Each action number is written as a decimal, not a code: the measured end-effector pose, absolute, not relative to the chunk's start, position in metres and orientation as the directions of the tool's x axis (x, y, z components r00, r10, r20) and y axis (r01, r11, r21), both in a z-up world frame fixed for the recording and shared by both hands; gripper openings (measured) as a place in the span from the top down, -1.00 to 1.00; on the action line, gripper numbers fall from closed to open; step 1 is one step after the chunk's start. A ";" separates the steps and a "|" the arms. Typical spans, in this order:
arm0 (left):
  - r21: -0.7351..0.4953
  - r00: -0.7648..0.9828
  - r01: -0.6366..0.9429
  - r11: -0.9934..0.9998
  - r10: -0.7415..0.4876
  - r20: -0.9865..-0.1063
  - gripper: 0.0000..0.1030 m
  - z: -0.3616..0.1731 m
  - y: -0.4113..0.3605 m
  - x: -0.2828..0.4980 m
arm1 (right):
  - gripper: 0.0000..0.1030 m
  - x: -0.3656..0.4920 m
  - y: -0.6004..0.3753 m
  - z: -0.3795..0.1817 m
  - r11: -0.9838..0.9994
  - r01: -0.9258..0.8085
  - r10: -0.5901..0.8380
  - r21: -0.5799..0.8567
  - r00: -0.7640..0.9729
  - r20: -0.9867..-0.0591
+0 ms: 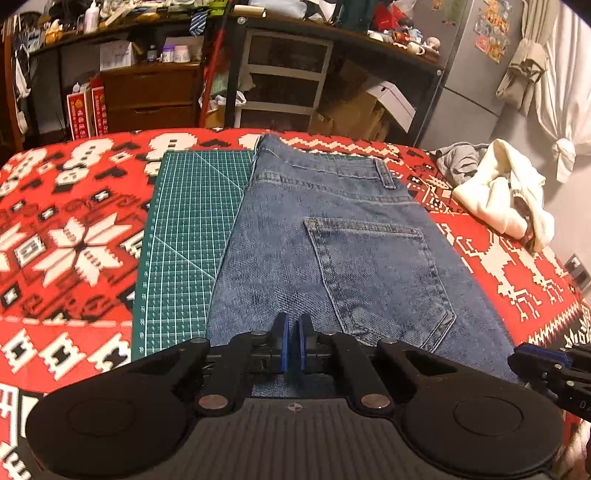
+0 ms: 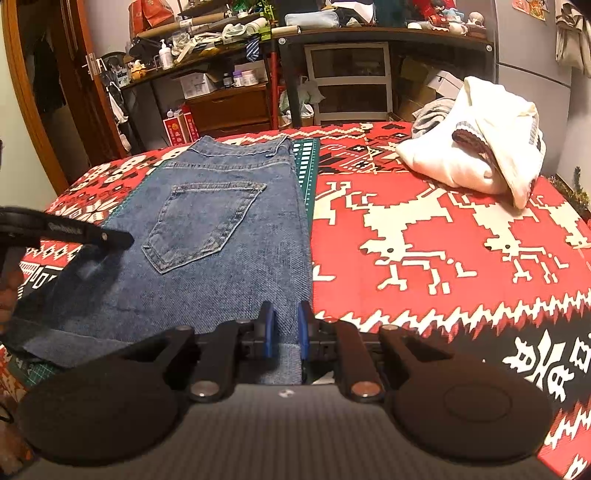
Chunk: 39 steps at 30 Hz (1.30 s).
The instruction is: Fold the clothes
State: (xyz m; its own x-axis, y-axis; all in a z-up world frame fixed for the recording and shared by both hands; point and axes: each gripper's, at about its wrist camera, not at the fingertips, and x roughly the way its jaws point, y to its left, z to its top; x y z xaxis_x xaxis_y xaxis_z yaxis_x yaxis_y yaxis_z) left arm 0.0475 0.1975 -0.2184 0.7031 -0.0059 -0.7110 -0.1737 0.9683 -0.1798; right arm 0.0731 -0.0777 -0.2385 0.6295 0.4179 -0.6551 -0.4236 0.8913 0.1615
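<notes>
Your folded blue denim jeans (image 1: 332, 251) lie flat on the green gridded cutting mat (image 1: 184, 229), stretching toward 12 o'clock. Your left tongs (image 1: 292, 341) pinch the near hem; your right tongs (image 2: 283, 328), slightly parted, straddle the near right corner. Denim is heavy and stiff, so grip the thick hem.

Red, white and black patterned blanket (image 1: 74, 236) covering the surface, reindeer motif (image 2: 402, 236) on one part. Green cutting mat (image 1: 184, 229) lying flat on blanket. Behind: wooden drawer unit (image 1: 151, 96), white-framed drawer tower (image 1: 284, 77), cardboard boxes (image 1: 362, 110), grey fridge (image 1: 476, 62) with magnets, cluttered shelves (image 2: 229, 33).
</notes>
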 end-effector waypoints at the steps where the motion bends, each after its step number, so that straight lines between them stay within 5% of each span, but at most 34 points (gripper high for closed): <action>1: -0.182 0.698 -0.173 0.968 -0.010 -0.716 0.88 -0.218 0.198 0.043 | 0.74 0.073 -0.078 -0.239 0.891 -0.423 0.419 0.163 0.629 -0.655; 15: -0.111 0.635 -0.158 0.981 0.015 -0.772 0.94 -0.213 0.198 -0.031 | 0.73 0.076 -0.078 -0.239 0.889 -0.425 0.424 0.170 0.624 -0.656; 31: -0.099 0.626 -0.236 0.967 0.073 -0.776 0.95 -0.209 0.206 -0.016 | 0.73 0.078 -0.079 -0.235 0.891 -0.415 0.423 0.183 0.611 -0.669; 35: -0.205 0.632 -0.268 0.941 0.011 -0.775 0.83 -0.193 0.224 -0.036 | 0.64 0.085 -0.087 -0.227 0.896 -0.387 0.424 0.218 0.597 -0.681; 39: -0.193 0.607 -0.280 0.941 0.018 -0.794 0.46 -0.187 0.233 -0.049 | 0.60 0.090 -0.097 -0.226 0.885 -0.375 0.452 0.276 0.555 -0.698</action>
